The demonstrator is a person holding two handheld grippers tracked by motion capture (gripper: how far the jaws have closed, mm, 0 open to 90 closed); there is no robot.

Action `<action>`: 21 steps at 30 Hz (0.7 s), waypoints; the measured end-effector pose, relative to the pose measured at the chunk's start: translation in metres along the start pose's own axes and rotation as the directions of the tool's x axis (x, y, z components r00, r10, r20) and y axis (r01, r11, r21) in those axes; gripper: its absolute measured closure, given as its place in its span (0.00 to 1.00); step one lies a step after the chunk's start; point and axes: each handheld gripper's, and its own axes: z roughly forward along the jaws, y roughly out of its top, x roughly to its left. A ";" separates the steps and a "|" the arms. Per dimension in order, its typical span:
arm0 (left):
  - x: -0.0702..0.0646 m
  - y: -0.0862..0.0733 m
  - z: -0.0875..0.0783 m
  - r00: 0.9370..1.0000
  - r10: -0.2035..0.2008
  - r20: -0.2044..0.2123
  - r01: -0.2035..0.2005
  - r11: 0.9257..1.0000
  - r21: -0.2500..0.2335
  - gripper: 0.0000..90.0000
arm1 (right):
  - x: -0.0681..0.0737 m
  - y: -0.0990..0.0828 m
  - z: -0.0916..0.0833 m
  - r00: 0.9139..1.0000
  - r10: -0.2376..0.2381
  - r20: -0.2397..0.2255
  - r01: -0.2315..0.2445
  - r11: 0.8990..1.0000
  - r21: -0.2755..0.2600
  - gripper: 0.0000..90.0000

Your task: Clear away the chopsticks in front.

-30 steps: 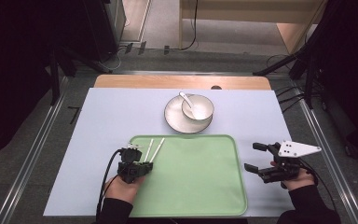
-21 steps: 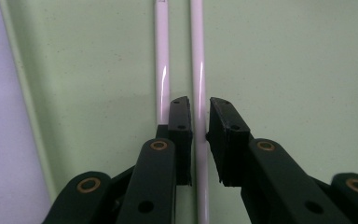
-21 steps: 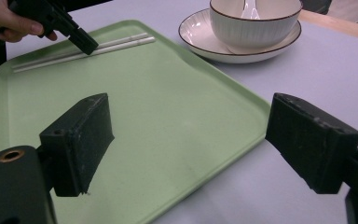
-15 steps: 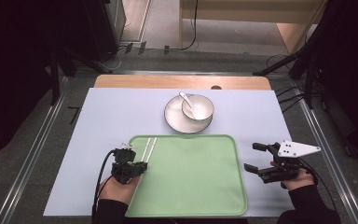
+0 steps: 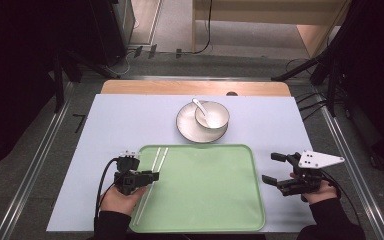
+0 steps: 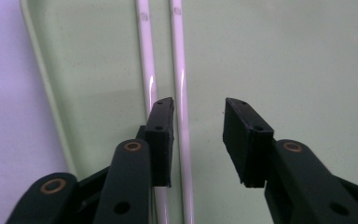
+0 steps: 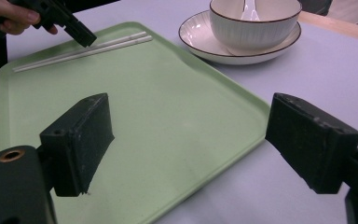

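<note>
A pair of white chopsticks [image 5: 152,172] lies side by side along the left edge of a pale green tray [image 5: 210,200], which sits on the near half of a lilac-covered desk [image 5: 110,125]. The left tool [image 6: 196,123] hovers just above the sticks near their middle; its jaws have just been opening and now stand apart, one stick running between them and the other passing under the left jaw, neither pressed. The right tool [image 5: 275,172] waits off the tray's right edge, near the desk's right side, its jaws wide apart and empty. Beyond the tray, a white bowl [image 5: 211,114] holding a spoon [image 5: 200,107] rests on a saucer [image 5: 192,131]. The chopsticks look light, stiff, thin and glossy, so they will likely slide or roll apart under a loose pinch. Taking both together across their middle, squarely and firmly, seems the safest hold; a grip near one end would probably let them swing.
</note>
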 end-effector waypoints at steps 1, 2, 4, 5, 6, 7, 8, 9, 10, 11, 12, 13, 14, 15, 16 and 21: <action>0.001 0.001 -0.002 1.000 0.008 0.017 -0.008 1.000 0.006 0.67 | 0.000 0.000 0.000 1.000 0.002 -0.001 -0.002 1.000 0.000 0.17; 0.001 0.002 -0.005 0.999 0.024 0.033 -0.024 1.000 0.001 0.60 | 0.000 0.000 0.000 1.000 0.002 -0.001 -0.002 1.000 0.000 0.17; 0.003 0.005 -0.010 0.996 0.063 0.070 -0.063 0.998 -0.004 0.55 | 0.000 0.000 0.000 1.000 0.003 0.000 -0.003 1.000 0.000 0.17; 0.004 0.007 -0.014 0.994 0.082 0.074 -0.081 0.997 -0.008 0.52 | 0.000 0.000 0.000 1.000 0.001 0.001 -0.001 1.000 0.001 0.17; 0.005 0.008 -0.016 0.992 0.100 0.079 -0.099 0.995 -0.009 0.49 | 0.000 0.000 0.000 1.000 0.000 0.001 0.000 1.000 0.002 0.17; 0.006 0.009 -0.019 0.989 0.117 0.086 -0.116 0.993 -0.005 0.46 | 0.000 0.000 0.000 1.000 0.001 0.002 -0.001 1.000 0.001 0.17; 0.009 0.009 -0.022 0.987 0.127 0.096 -0.127 0.992 -0.002 0.45 | 0.000 0.000 0.000 1.000 0.002 0.001 -0.002 1.000 0.001 0.17; 0.011 0.010 -0.025 0.986 0.133 0.098 -0.133 0.991 -0.003 0.43 | 0.000 0.000 0.000 1.000 0.002 0.002 -0.002 1.000 0.001 0.17; 0.014 0.010 -0.028 0.985 0.140 0.101 -0.140 0.990 -0.009 0.43 | 0.000 0.000 0.000 1.000 0.002 0.002 -0.002 1.000 0.001 0.17; 0.017 0.009 -0.031 0.985 0.143 0.101 -0.142 0.990 -0.014 0.42 | 0.000 0.000 0.000 1.000 0.003 0.003 -0.003 1.000 0.001 0.17; 0.020 0.009 -0.034 0.984 0.147 0.104 -0.147 0.989 -0.011 0.41 | 0.000 0.000 0.000 1.000 0.003 0.003 -0.003 1.000 0.001 0.17; 0.023 0.008 -0.037 0.983 0.154 0.100 -0.153 0.988 -0.011 0.41 | 0.000 0.000 0.000 1.000 0.006 0.003 -0.006 1.000 0.001 0.17; 0.026 0.007 -0.040 0.981 0.166 0.098 -0.165 0.986 -0.014 0.41 | 0.000 0.000 -0.001 1.000 0.006 0.004 -0.006 1.000 0.001 0.17; 0.028 0.006 -0.043 0.980 0.177 0.090 -0.176 0.984 -0.019 0.40 | 0.000 0.000 -0.001 1.000 0.008 0.003 -0.008 1.000 0.001 0.17; 0.032 0.005 -0.047 0.978 0.193 0.085 -0.191 0.981 -0.026 0.40 | 0.000 0.000 -0.001 1.000 0.008 0.004 -0.008 1.000 0.002 0.17; 0.046 -0.002 -0.061 0.975 0.204 0.086 -0.201 0.978 -0.049 0.39 | 0.000 -0.001 -0.001 1.000 0.011 0.005 -0.011 1.000 0.001 0.17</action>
